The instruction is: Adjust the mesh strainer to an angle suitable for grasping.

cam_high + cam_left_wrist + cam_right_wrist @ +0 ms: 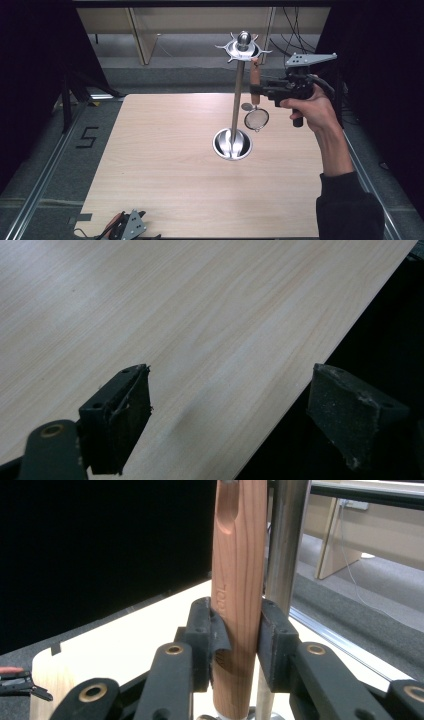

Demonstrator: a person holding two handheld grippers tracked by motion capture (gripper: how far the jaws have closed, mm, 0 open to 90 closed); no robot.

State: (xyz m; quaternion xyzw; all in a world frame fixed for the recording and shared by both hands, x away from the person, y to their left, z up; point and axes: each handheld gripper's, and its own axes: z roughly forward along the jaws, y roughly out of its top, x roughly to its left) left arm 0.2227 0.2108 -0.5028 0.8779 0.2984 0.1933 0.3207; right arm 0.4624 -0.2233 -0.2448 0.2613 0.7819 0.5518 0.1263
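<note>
1. Beside the stand's pole (238, 100), far right of the table (165, 165), right gripper (256, 90) fingers (202, 635) clamp the strainer's wooden handle (238, 600) — upright.
2. Left gripper (225, 415): fingers apart, nothing held.
3. Risk — the hanging hole missing a hook (260, 52), or the strainer knocking the pole.

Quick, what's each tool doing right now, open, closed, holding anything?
Left tool: open, nothing between its jaws, low over the table.
Right tool: closed on the wooden handle of the strainer, beside the metal stand.
</note>
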